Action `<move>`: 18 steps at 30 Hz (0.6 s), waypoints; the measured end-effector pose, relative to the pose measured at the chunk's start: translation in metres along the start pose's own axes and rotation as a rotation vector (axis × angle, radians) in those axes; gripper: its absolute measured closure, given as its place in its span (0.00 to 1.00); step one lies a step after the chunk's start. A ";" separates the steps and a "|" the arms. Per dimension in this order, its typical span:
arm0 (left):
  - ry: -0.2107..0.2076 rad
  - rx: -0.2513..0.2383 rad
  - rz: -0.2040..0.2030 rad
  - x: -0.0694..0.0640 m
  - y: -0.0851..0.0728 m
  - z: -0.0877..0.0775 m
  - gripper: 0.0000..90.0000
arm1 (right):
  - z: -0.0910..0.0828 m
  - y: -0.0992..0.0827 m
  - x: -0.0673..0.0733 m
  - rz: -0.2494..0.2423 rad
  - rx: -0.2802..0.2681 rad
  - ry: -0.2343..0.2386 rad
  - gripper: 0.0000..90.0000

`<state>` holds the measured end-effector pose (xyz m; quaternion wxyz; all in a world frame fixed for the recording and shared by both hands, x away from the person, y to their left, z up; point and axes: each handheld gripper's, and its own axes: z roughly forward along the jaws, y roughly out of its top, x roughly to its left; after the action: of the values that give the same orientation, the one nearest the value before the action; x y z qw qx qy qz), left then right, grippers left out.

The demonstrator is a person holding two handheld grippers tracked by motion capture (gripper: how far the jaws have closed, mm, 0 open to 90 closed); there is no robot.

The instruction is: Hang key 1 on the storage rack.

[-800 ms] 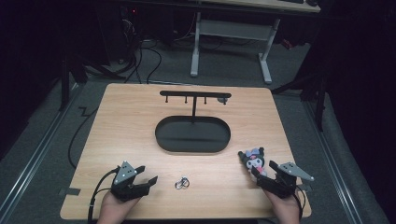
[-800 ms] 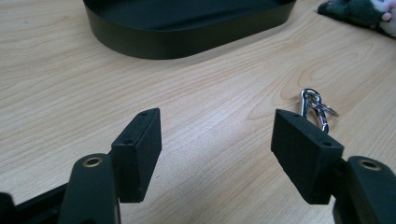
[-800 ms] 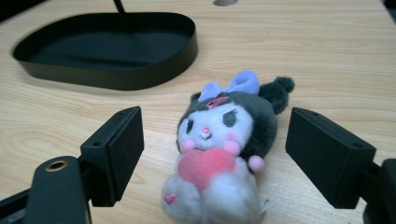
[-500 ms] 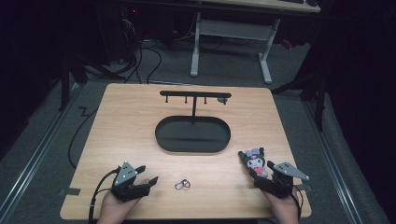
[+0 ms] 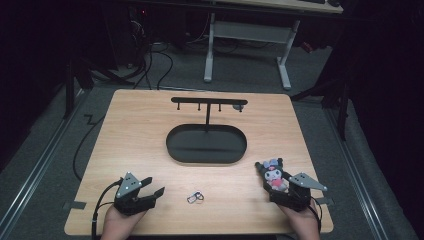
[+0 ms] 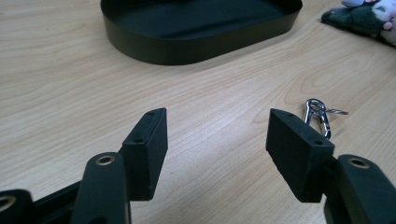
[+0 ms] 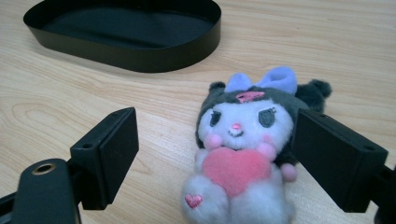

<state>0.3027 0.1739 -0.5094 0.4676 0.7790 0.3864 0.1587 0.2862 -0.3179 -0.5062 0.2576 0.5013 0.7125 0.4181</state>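
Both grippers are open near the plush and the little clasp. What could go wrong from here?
1. The plush toy lies off-centre between the right gripper jaws, close against one pad; closing may pinch only its side and push it askew.
2. The metal clasp lies flat on the table, outside the open left gripper, beside one jaw; it is small and may slide away when nudged.

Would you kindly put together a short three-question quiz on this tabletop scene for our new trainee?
1. True or false: the right gripper has its pads pressed onto the plush toy.
2. Which thing lies nearest the left gripper? A) the metal clasp B) the black oval tray C) the hook stand
3. What does the plush toy hold at its chest?

Key
1. False: the toy lies between open jaws.
2. A
3. A pink heart.
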 end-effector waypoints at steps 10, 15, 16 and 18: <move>0.053 0.009 0.015 0.004 -0.022 -0.028 0.40 | -0.003 0.004 0.003 -0.026 -0.010 -0.018 0.11; 0.058 -0.005 0.013 0.007 -0.021 -0.028 0.39 | -0.002 0.008 0.010 -0.031 0.001 0.002 0.06; 0.054 -0.005 0.015 0.007 -0.021 -0.028 0.39 | -0.001 0.009 0.013 -0.030 0.004 0.008 0.06; 0.056 -0.006 0.022 0.006 -0.021 -0.027 0.39 | 0.001 0.010 0.019 -0.033 0.009 0.025 0.06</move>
<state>0.2811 0.2005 -0.5142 0.4572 0.7770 0.3903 0.1866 0.2849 -0.2984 -0.4971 0.2534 0.4854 0.7255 0.4168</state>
